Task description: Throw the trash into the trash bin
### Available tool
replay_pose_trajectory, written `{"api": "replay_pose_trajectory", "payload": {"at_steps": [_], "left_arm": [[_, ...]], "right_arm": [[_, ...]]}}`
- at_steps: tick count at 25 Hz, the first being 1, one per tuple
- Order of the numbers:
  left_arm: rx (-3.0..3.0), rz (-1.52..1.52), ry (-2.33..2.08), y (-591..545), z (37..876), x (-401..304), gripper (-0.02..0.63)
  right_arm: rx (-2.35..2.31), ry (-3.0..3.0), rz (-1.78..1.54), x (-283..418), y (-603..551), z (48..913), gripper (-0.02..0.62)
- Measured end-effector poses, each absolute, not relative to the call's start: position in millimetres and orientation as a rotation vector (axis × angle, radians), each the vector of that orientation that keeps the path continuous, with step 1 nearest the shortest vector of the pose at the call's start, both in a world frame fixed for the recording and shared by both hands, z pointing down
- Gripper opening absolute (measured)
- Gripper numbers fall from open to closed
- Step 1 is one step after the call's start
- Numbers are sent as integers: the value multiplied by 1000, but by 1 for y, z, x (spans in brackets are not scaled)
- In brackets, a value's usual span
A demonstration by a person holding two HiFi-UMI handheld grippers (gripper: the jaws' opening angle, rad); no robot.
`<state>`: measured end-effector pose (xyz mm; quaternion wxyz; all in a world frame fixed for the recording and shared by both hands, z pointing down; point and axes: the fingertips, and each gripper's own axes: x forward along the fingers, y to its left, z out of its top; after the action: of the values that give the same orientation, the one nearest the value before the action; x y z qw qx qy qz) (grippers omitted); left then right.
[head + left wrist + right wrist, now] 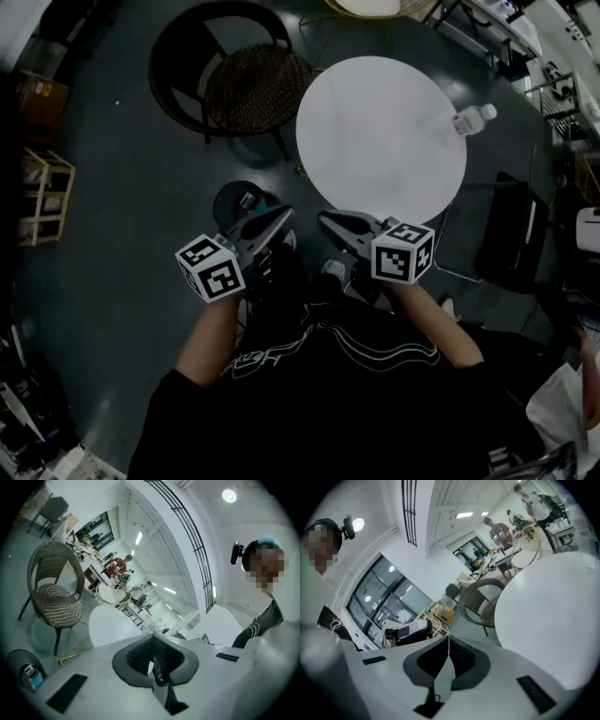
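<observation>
A dark round trash bin [238, 201] stands on the grey floor left of the round white table [375, 131]. It holds some blue and white trash, which also shows in the left gripper view inside the bin [27, 673]. A clear plastic bottle [473, 118] lies at the table's right edge. My left gripper [285, 215] is held up beside the bin, jaws shut with nothing seen between them [153, 641]. Close to its right, my right gripper [324, 219] is shut and empty [449, 641], at the table's near edge.
A dark wicker chair [246, 84] stands left of the table, seen too in the gripper views [54, 592] [480, 599]. A black chair [511, 234] is at the right and wooden crates [42, 192] at the far left. People stand at benches in the background [501, 529].
</observation>
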<state>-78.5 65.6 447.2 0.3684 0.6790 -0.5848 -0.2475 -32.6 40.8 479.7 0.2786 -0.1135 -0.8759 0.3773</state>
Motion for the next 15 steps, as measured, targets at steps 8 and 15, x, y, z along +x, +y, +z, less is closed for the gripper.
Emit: {"api": "replay_pose_trajectory", "payload": {"at_steps": [8,15], "left_arm": [[2016,-533,-1543,5,333,-3,5],[2217,-508,-1483,-49,274,64,6]], "right_arm": [[-102,-2584,1039,58,-50,394,35],[50,-2789,958,128,-102,329,35]]}}
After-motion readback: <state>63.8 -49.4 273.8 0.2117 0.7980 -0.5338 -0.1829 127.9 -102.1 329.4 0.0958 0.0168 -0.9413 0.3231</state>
